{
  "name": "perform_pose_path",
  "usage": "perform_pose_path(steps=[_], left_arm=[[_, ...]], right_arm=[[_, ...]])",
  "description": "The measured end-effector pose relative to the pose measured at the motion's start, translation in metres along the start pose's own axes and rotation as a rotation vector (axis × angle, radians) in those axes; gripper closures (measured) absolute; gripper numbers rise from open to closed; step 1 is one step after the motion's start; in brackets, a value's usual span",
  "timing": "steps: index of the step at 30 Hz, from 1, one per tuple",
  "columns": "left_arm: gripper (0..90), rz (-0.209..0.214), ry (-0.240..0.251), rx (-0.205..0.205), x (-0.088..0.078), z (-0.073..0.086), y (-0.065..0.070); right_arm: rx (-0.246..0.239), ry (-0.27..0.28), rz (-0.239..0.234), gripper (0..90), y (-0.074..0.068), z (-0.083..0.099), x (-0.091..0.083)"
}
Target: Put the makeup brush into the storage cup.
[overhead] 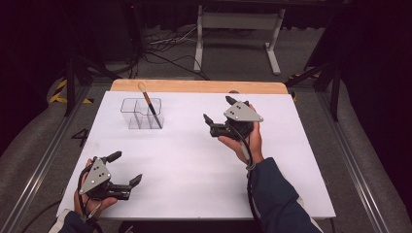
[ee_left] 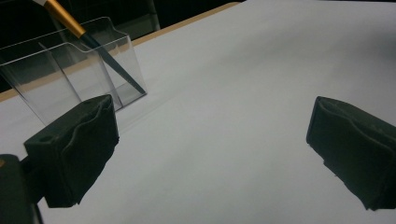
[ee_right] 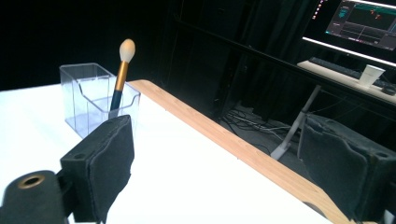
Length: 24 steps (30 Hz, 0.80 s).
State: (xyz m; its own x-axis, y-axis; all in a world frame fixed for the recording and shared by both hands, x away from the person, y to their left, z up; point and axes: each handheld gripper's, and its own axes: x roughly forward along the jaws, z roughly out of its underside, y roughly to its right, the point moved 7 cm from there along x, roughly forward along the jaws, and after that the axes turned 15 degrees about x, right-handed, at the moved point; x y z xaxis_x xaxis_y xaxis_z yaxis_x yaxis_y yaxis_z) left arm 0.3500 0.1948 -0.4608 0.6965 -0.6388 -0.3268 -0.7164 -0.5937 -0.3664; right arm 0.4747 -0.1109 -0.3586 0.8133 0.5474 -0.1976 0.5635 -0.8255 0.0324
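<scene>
A clear plastic organiser (overhead: 141, 114) with compartments stands at the far left of the white table (overhead: 194, 160). A makeup brush (overhead: 148, 102) with a gold ferrule, dark handle and pale tip leans upright in its right compartment. The organiser (ee_left: 70, 74) and brush (ee_left: 88, 42) appear beyond the left gripper's jaws. From the right gripper view the organiser (ee_right: 98, 95) and brush (ee_right: 121, 74) stand ahead at left. My left gripper (overhead: 124, 170) is open near the front left edge, holding nothing. My right gripper (overhead: 217, 110) is open at mid-right, holding nothing.
A wooden strip (overhead: 199, 86) runs along the table's far edge. Beyond it are a white desk frame (overhead: 238, 34) and floor cables (overhead: 165, 46). A monitor (ee_right: 362, 21) and a paper cup (ee_right: 371, 74) sit on a desk in the background.
</scene>
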Motion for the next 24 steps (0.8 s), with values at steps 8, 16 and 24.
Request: perform_pose_path(steps=[8,16,24], left_arm=[[3.2,-0.008,-0.002,-0.003,0.000,0.000,-0.001],[3.1,-0.004,-0.004,-0.001,0.001,0.001,0.000],[3.2,-0.002,-0.007,0.001,0.001,0.000,0.001]], right_arm=[[-0.039,0.002,-0.010,11.3,0.000,0.010,-0.026],[-0.032,0.001,-0.021,10.4,0.001,0.017,-0.042],[-0.045,0.011,-0.017,10.2,0.004,0.022,-0.056]])
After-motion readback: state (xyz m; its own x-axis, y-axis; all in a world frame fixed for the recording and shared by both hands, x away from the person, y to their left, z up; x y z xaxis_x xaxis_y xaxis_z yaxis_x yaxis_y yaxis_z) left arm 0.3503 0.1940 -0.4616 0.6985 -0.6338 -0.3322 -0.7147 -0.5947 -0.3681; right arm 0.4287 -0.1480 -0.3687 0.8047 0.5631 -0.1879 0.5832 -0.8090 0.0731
